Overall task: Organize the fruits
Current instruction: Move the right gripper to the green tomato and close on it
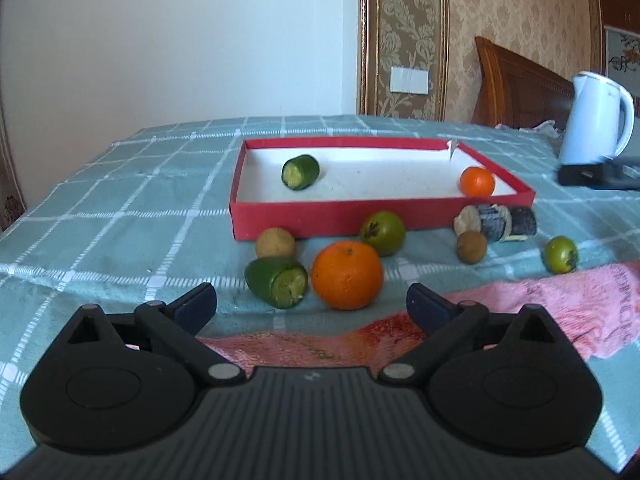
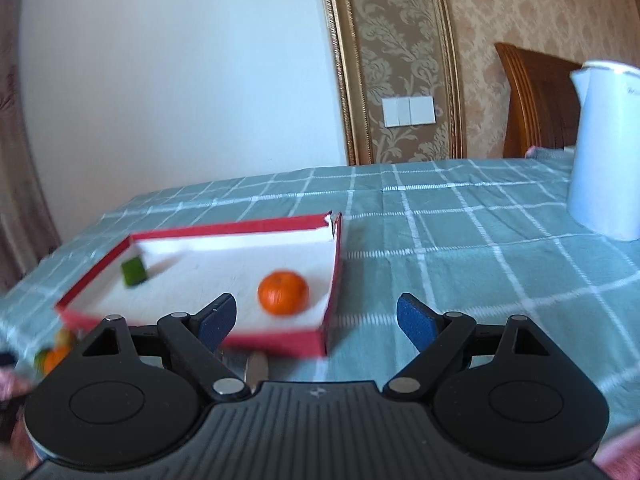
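On the checked cloth, left to right as I see it:
Left gripper (image 1: 312,304): I have its jaws spread wide and empty, low over the pink towel (image 1: 560,312).
Cucumber piece (image 1: 278,282): lies just ahead of my left finger, touching the big orange (image 1: 346,275).
Brown fruit (image 1: 275,243): sits against the front wall of the red box (image 1: 360,216).
Green tomato (image 1: 382,233): just behind the big orange.
Inside the box: a second cucumber piece (image 1: 300,172) at the left, a small orange (image 1: 476,181) in the right corner.
Right of the box: a dark striped roll (image 1: 498,221), a small brown fruit (image 1: 472,246), another green tomato (image 1: 561,254).
Kettle (image 1: 592,120): far right.
Right gripper (image 2: 316,318): I have its jaws parted and empty, near the box's right front corner.
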Demonstrator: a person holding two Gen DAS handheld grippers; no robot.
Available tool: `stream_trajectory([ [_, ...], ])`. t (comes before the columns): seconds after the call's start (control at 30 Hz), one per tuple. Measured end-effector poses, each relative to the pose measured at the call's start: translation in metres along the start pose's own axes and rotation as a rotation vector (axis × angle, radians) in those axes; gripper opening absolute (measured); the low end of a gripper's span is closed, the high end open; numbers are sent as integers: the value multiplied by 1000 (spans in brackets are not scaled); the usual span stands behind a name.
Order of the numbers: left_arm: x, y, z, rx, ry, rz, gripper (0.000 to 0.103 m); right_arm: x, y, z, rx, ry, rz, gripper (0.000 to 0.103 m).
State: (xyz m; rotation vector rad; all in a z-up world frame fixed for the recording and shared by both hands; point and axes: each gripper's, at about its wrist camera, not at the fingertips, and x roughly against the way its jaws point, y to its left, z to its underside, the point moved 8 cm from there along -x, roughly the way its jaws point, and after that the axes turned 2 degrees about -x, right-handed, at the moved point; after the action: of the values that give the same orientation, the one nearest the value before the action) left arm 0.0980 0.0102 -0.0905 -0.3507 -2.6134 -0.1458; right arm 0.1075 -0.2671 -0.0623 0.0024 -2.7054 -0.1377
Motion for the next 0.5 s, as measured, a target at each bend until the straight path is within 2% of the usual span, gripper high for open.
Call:
stream_trajectory([
  [0.07,-4,-1,4,-5,18,0,101,11,3,10,36,1,15,88],
  [0.17,-5,3,4,9,31,-19,101,15,11,24,44,45,-10,88],
  [0.27,-10,9,3,-36,58,-77,103,8,20,34,71,96,-22,88],
  [0.33,-15,11,5,-46,88,-60,103,4,27,38,90,115,-20,88],
  [0.43,-19,19,7,22,114,-11,103,0,33,45,120,140,-7,88],
  [0.5,-19,21,7,25,114,3,103,-3,36,47,144,145,7,87],
])
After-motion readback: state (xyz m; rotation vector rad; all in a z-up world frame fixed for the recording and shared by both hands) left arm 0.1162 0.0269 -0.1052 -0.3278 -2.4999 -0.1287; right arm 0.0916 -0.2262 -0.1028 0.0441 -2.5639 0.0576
